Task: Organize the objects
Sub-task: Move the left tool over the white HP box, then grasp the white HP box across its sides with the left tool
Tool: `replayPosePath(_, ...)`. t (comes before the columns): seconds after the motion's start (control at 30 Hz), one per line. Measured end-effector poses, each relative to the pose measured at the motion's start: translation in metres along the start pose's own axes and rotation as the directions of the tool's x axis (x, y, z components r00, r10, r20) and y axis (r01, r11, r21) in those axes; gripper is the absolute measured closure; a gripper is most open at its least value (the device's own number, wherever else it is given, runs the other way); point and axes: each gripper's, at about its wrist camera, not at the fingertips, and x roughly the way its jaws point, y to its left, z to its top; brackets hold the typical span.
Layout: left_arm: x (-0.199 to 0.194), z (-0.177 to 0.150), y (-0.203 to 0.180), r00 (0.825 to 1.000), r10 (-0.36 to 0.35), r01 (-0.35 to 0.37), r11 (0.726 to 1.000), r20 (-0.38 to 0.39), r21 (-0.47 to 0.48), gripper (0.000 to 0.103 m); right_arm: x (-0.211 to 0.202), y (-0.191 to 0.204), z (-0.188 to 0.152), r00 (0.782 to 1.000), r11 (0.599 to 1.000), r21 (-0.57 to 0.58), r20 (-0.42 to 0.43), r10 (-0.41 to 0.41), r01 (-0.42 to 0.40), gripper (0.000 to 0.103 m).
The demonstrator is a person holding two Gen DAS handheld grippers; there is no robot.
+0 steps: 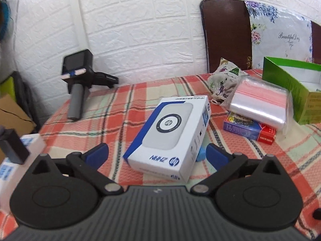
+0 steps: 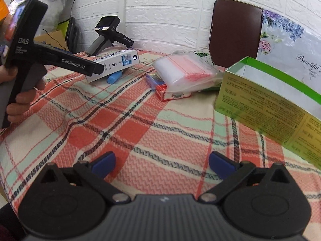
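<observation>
A white and blue HP power-bank box [image 1: 170, 134] lies on the checked tablecloth, propped on a small light-blue cylinder [image 1: 201, 154]. My left gripper [image 1: 157, 155] is open, its blue fingers on either side of the box's near end, not touching it. In the right wrist view the same box [image 2: 112, 64] and cylinder [image 2: 114, 77] lie at the back left, with the left gripper's tip [image 2: 96, 68] at the box. My right gripper [image 2: 161, 164] is open and empty above bare cloth. An open green box [image 2: 266, 100] stands at the right.
A pack of clear zip bags [image 1: 260, 102] lies on a blue and red card box [image 1: 250, 129]. A printed fabric pouch [image 1: 224, 80] sits behind. A spare black gripper [image 1: 80, 80] rests at the table's back left. A brown chair back [image 1: 226, 34] stands against the white wall.
</observation>
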Motion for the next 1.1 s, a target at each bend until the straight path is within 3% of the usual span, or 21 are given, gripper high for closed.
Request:
replayPosePath(0.17,0.019,-0.002,0.009,0.998,-0.066,0.065,0.996,-0.017,-0.055,0.001,0.002,0.0,0.001,1.0,1.0,0.008,-0.004,0.003,-0.003,0.0)
replayPosePath(0.2,0.02,-0.002,0.011,0.996,-0.086,0.085,0.994,-0.014,-0.067,0.015,0.002,0.0,0.001,1.0,1.0,0.009,-0.004,0.004,-0.004,0.0)
replayPosePath(0.23,0.02,-0.002,0.012,0.996,-0.088,0.086,0.993,-0.018,-0.075,0.018,0.002,0.001,0.001,1.0,1.0,0.009,-0.005,0.002,-0.002,0.0)
replayPosePath(0.5,-0.033,-0.019,-0.009,0.98,-0.196,0.197,0.979,0.033,-0.059,0.019,0.002,0.003,0.002,1.0,1.0,0.008,-0.004,-0.002,0.002,0.0)
replayPosePath(0.6,-0.06,-0.028,-0.02,0.955,-0.29,0.292,0.956,0.061,-0.024,0.019,0.001,0.003,0.003,1.0,1.0,0.0,-0.002,0.008,-0.008,0.0)
replayPosePath(0.73,-0.081,-0.033,-0.032,0.902,-0.43,0.424,0.899,0.031,0.109,0.024,-0.002,0.003,0.004,0.996,0.996,-0.011,-0.006,0.085,-0.085,0.0)
replayPosePath(0.77,-0.085,-0.034,-0.032,0.899,-0.438,0.432,0.892,0.025,0.131,0.023,-0.004,0.003,0.004,0.995,0.995,-0.007,-0.005,0.103,-0.103,0.001)
replayPosePath(0.83,-0.088,-0.035,-0.027,0.909,-0.416,0.411,0.902,0.011,0.134,0.013,-0.007,0.004,0.005,0.992,0.992,-0.007,0.0,0.129,-0.129,0.001)
replayPosePath(0.9,-0.088,-0.033,-0.011,0.922,-0.387,0.386,0.921,0.009,0.056,0.012,-0.01,0.006,0.007,0.99,0.99,-0.015,0.012,0.14,-0.14,0.001)
replayPosePath(0.97,-0.089,-0.032,0.011,0.924,-0.383,0.379,0.919,-0.017,-0.105,0.012,-0.011,0.006,0.013,0.988,0.988,-0.018,0.026,0.153,-0.152,0.001)
replayPosePath(1.03,-0.088,-0.036,0.029,0.917,-0.397,0.369,0.888,-0.051,-0.274,0.015,-0.01,0.003,0.022,0.985,0.986,-0.008,0.043,0.169,-0.169,0.001)
replayPosePath(1.1,-0.09,-0.043,0.041,0.892,-0.448,0.387,0.822,-0.056,-0.417,0.018,-0.004,-0.001,0.035,0.979,0.981,0.018,0.057,0.194,-0.195,0.001)
